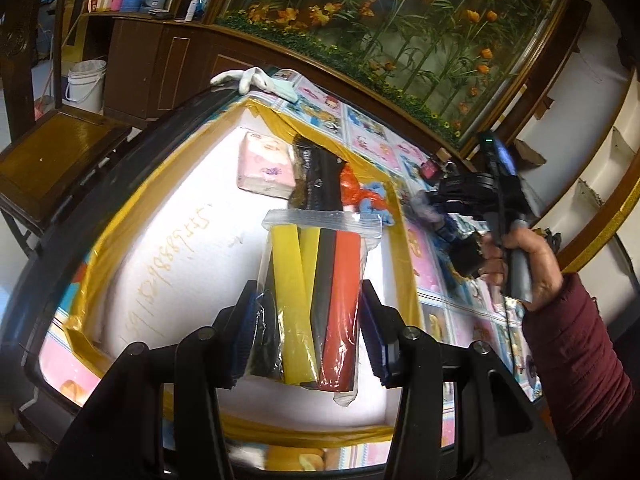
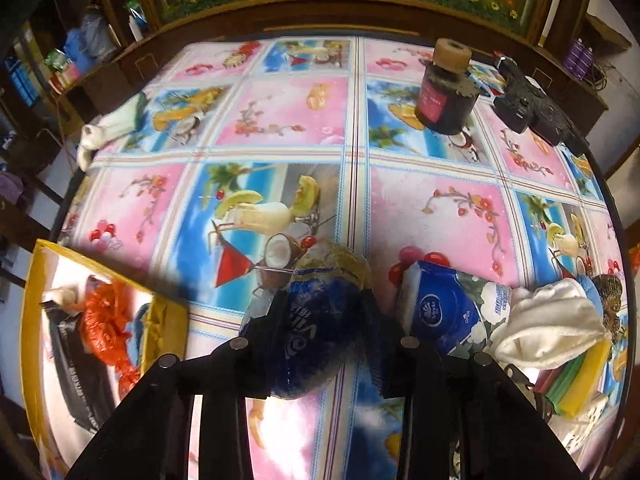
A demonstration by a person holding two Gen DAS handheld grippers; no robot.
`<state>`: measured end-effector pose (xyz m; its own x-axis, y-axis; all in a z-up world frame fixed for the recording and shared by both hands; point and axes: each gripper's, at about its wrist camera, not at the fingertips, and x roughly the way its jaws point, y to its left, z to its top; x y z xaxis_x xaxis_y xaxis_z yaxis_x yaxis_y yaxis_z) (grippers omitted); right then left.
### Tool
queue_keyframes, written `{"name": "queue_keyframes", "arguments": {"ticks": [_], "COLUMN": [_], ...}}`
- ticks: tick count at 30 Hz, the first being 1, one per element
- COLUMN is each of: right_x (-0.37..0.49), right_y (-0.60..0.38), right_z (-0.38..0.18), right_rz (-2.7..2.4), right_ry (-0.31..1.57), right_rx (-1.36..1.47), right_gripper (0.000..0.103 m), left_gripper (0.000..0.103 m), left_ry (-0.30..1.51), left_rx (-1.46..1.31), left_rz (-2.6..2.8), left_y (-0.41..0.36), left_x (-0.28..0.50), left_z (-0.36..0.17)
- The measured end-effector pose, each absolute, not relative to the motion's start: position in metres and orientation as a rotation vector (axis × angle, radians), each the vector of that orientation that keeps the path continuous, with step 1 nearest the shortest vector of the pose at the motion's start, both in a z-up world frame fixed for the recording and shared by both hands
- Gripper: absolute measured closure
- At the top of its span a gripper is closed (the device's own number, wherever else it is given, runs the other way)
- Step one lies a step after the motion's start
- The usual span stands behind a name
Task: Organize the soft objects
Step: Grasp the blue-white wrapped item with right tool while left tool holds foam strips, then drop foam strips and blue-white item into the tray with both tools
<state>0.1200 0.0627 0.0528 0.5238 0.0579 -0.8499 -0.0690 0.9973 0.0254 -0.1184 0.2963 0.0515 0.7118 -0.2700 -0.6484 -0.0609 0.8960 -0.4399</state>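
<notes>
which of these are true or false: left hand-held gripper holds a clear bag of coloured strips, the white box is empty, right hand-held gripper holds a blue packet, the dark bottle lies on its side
1. The left hand-held gripper holds a clear bag of coloured strips. True.
2. The white box is empty. False: a pink tissue pack and an orange net bag already lie in it.
3. The right hand-held gripper holds a blue packet. True.
4. The dark bottle lies on its side. False: it stands upright on the tablecloth.
</notes>
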Motion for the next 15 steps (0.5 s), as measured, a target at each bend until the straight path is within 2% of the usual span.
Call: {"name": "queue_keyframes", "arguments": {"ticks": [8, 15], "right_x": [0.073, 0.036], "right_y": [0.062, 0.113], "right_z": [0.093, 0.079], "right_rz": [0.288, 0.481], "right_ry": [0.929, 0.984], "right_rx": [0.102, 0.054], "right_gripper": [0.07, 0.069], "left_gripper": [0.057, 0.054], "left_ry": [0.873, 0.958], "left_rx": [-0.355, -0.346], "left_rz": [-0.001, 0.102], "left_y": [0.309, 0.33], "left_x": [-0.06, 0.008], "left_z": [0.053, 0.027]}}
